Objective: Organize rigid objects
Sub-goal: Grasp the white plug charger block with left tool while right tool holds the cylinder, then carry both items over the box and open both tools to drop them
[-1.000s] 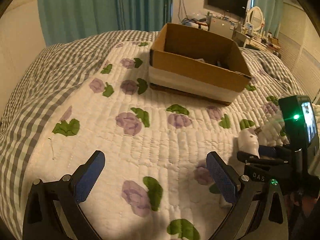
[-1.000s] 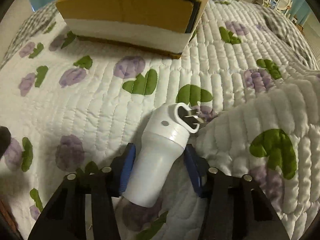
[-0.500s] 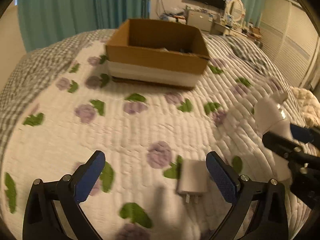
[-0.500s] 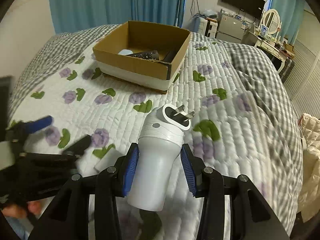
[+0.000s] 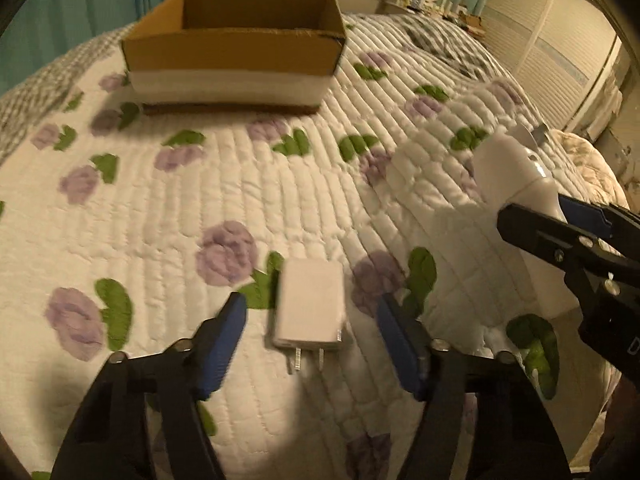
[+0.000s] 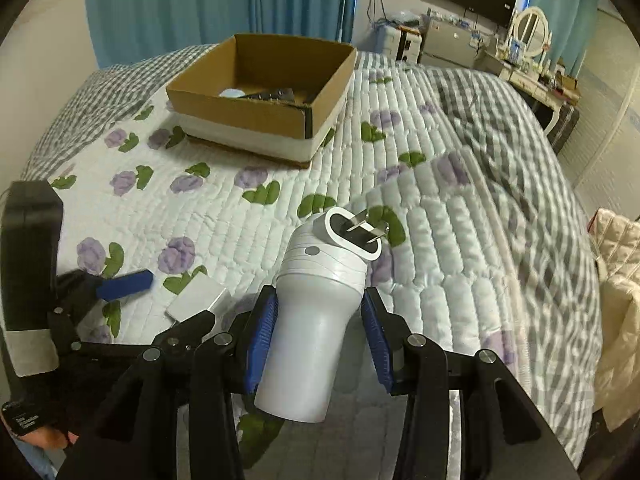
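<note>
On quilt (image 5: 280,184) | charger (image 5: 310,306) between closing left tongs (image 5: 310,340), untouched

The left wrist view is being lit in a warm, dim yellow cast, while the right wrist view is being rendered cooler and brighter. Both are being bent strongly by the fisheye lens, with black corners. Motion blur is being smeared across the quilt (image 5: 168,216) and cardboard box (image 5: 236,60) in the left view. A soft shadow is being cast on the quilt beneath the left gripper (image 5: 310,334).
</note>
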`<state>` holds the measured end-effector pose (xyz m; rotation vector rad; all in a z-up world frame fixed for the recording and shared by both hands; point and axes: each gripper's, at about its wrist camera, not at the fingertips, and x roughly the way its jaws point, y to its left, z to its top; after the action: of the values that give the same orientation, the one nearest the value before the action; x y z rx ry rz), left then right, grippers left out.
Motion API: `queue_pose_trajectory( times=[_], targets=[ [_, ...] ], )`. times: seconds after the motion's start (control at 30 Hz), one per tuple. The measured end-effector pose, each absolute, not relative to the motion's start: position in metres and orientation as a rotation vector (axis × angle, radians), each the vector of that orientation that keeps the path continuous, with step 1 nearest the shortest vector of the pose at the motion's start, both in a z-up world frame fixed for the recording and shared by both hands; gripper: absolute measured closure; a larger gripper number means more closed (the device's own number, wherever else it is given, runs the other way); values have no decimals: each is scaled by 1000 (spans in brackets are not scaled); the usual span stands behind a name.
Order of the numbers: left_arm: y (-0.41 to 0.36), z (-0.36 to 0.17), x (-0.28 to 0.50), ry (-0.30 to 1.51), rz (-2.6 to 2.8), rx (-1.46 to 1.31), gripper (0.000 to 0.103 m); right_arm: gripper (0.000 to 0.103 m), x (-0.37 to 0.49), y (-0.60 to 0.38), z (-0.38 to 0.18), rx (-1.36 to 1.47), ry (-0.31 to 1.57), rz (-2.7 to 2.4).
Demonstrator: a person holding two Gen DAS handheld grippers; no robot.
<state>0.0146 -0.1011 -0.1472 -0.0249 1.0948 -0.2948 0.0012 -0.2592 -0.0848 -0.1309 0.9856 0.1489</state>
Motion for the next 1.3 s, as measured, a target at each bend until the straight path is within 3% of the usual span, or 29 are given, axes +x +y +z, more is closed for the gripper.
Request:
queue_pose_trajectory(
  times=[0.2, 0.23, 0.27, 0.77, 1.3],
  targets=[
    [-114, -158, 19, 1120, -318, 8, 40, 60, 2, -258, -88, -124, 985, 151],
    [-113, -159, 19, 1116, -315, 7, 45, 60, 2, -259, -88, -125, 986, 152],
    [-112, -158, 19, 1113, -303, 11, 64, 60, 2, -259, -87, -125, 986, 153],
    [-88, -97, 11, 923, -209, 23, 63, 60, -4, -248, -70, -137, 929, 177],
    [-51, -5, 65, 740, -118, 28, 63, 60, 43, -222, 7, -183, 747, 245]
  ],
)
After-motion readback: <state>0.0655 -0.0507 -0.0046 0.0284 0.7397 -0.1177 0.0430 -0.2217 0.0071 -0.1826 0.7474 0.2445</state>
